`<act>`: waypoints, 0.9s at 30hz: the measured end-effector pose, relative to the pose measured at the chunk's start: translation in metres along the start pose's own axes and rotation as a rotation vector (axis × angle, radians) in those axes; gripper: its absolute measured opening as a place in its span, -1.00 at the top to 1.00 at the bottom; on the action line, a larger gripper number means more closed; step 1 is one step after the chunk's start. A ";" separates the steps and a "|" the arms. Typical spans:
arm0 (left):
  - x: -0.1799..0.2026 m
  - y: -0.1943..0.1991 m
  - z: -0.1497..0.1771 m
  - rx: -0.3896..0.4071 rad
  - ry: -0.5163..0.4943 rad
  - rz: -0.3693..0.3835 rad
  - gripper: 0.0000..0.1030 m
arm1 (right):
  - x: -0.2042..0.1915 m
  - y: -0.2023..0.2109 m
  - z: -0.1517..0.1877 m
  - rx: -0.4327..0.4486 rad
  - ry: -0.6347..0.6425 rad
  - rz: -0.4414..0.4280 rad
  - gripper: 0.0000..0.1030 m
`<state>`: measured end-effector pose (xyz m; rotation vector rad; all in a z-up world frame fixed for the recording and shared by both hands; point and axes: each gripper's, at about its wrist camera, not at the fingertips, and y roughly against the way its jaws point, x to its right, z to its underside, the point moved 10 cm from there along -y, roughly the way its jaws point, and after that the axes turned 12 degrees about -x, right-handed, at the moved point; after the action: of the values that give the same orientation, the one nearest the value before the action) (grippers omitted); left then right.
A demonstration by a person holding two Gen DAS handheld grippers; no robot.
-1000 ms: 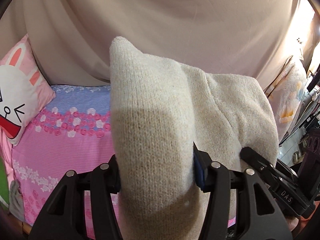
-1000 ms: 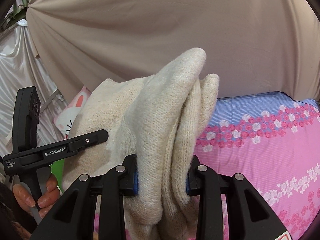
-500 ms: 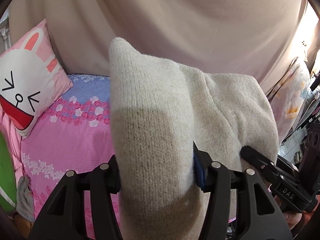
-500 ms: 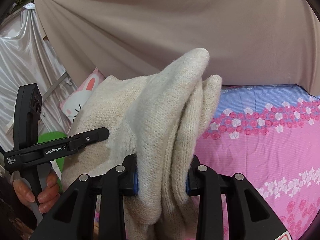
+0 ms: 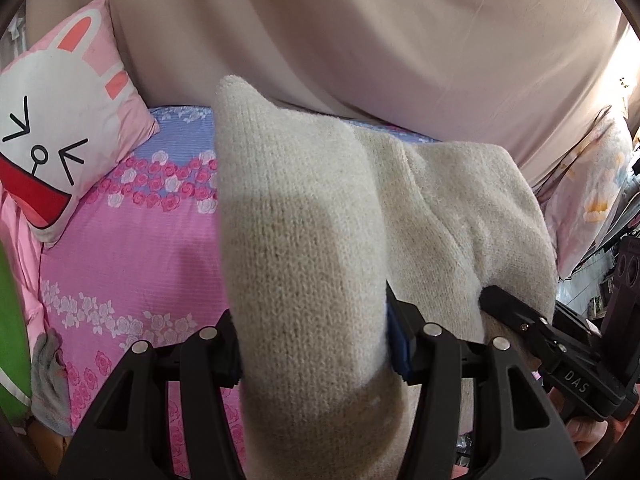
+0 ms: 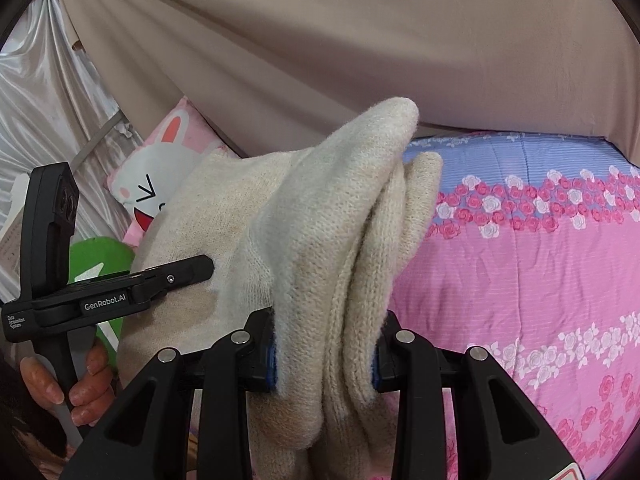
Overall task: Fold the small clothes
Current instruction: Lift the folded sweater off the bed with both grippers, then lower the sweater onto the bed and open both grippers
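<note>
Knitwear held aloft over the bed: the left hand-held gripper pinches one bunched end of a cream knitted garment, the right hand-held gripper clamps the other end's doubled layers, apparently keeping the fabric stretched between them for lowering onto the bed, beside the rabbit pillow.

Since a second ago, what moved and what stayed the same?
Both grippers sank toward the pink floral bedsheet, carrying the cream knitted garment; the bunny pillow looms larger. Left gripper and right gripper stay clamped on it.
</note>
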<state>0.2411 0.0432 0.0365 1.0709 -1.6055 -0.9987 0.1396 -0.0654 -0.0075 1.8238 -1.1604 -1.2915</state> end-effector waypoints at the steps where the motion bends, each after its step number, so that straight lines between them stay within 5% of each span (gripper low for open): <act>1: -0.002 -0.003 0.001 -0.008 0.001 -0.002 -0.02 | 0.001 -0.004 0.002 -0.007 -0.004 0.002 0.39; 27: -0.023 -0.055 0.006 -0.104 -0.001 -0.026 -0.02 | 0.010 -0.061 0.016 -0.092 -0.021 0.074 0.38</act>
<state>0.2497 0.0496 -0.0223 1.0232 -1.5264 -1.0880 0.1441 -0.0482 -0.0686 1.6896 -1.1498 -1.3036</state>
